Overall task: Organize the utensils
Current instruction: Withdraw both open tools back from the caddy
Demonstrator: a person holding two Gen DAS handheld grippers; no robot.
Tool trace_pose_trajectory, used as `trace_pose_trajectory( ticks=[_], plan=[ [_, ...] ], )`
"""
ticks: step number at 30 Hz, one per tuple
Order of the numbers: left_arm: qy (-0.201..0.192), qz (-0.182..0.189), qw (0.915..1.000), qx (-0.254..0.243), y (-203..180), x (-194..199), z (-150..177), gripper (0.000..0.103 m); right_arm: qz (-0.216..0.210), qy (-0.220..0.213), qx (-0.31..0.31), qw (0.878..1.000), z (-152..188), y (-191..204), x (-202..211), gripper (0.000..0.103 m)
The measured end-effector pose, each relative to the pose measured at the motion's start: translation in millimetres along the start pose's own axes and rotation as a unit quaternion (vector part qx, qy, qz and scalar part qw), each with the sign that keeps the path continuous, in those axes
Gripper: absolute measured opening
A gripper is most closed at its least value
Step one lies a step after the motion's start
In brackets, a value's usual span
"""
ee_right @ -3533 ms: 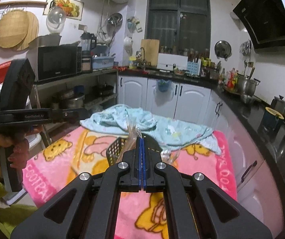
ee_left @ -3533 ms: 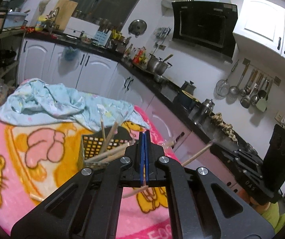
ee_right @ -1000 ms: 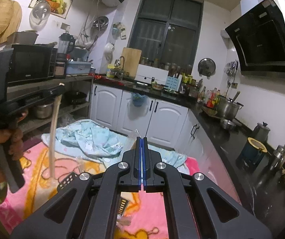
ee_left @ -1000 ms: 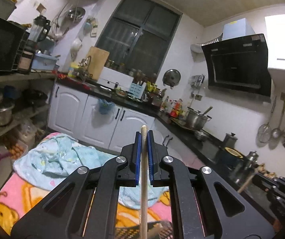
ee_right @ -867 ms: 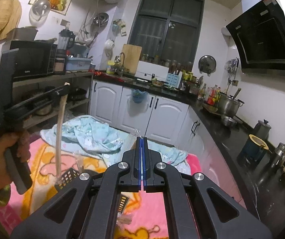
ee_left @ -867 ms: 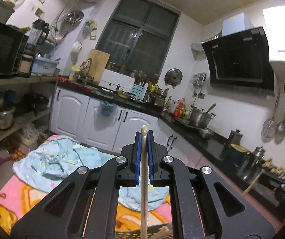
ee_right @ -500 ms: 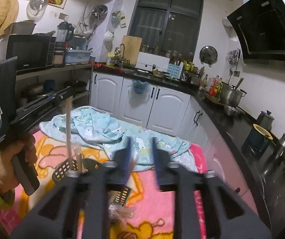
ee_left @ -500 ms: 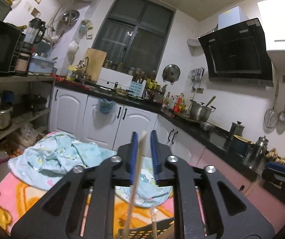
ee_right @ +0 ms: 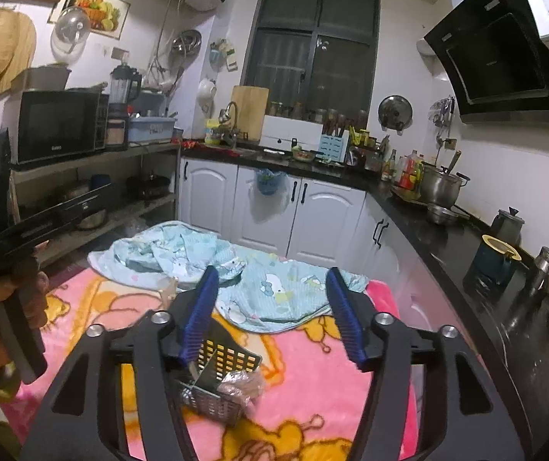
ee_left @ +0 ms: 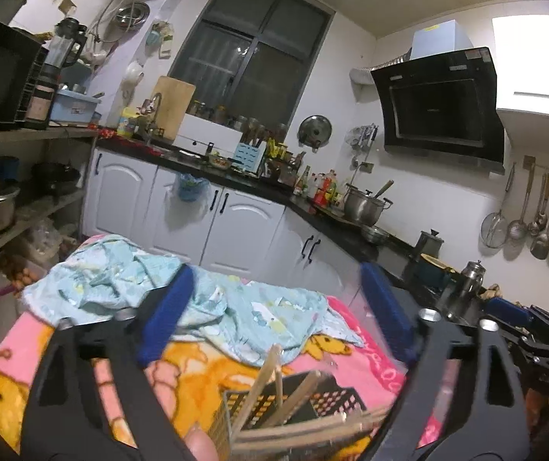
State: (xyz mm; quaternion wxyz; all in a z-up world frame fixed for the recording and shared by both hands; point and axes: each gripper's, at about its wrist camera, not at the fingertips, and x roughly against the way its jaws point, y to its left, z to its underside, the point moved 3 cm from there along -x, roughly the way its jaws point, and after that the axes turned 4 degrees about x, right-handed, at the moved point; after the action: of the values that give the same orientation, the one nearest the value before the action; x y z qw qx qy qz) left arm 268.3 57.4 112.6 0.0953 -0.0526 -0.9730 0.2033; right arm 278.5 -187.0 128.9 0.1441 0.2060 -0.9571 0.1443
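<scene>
A dark mesh utensil basket (ee_left: 305,403) sits on the pink blanket just below my left gripper (ee_left: 277,271), with several wooden chopsticks (ee_left: 270,380) leaning in it. The left jaws are opening wide and nothing is between the blue pads. In the right wrist view the same basket (ee_right: 216,365) lies under my right gripper (ee_right: 272,271), whose jaws are also opening and hold nothing. A crinkled plastic wrapper (ee_right: 241,382) rests on the basket's near corner. A hand holds the left gripper (ee_right: 97,198) at the left. The right gripper (ee_left: 505,311) shows at the right edge.
A crumpled light-blue cloth (ee_right: 213,265) covers the far part of the pink cartoon blanket (ee_right: 312,380). White cabinets and a black counter (ee_right: 447,253) with pots run behind and to the right. Shelves with a microwave (ee_right: 59,125) stand on the left.
The left jaws have opened and let go of the upright chopstick, which now lies in the basket. The right jaws went from shut to open. Both hands sank a little toward the basket.
</scene>
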Motion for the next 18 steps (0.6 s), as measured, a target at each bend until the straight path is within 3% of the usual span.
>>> trace_pose_trajectory(
  ticks=[2,10,18],
  plan=[
    [0.003,0.000,1.0000,0.000,0,11,-2,0.092,-0.001,-0.006,-0.006,1.000,1,0,7,0.064],
    [0.034,-0.020,0.9991,-0.016,-4,49,4,0.092,-0.009,-0.029,-0.023,0.999,14,8,41,0.085],
    [0.072,-0.044,0.9958,-0.035,-1,77,36,0.092,-0.022,-0.035,-0.042,0.998,35,22,67,0.094]
  ],
)
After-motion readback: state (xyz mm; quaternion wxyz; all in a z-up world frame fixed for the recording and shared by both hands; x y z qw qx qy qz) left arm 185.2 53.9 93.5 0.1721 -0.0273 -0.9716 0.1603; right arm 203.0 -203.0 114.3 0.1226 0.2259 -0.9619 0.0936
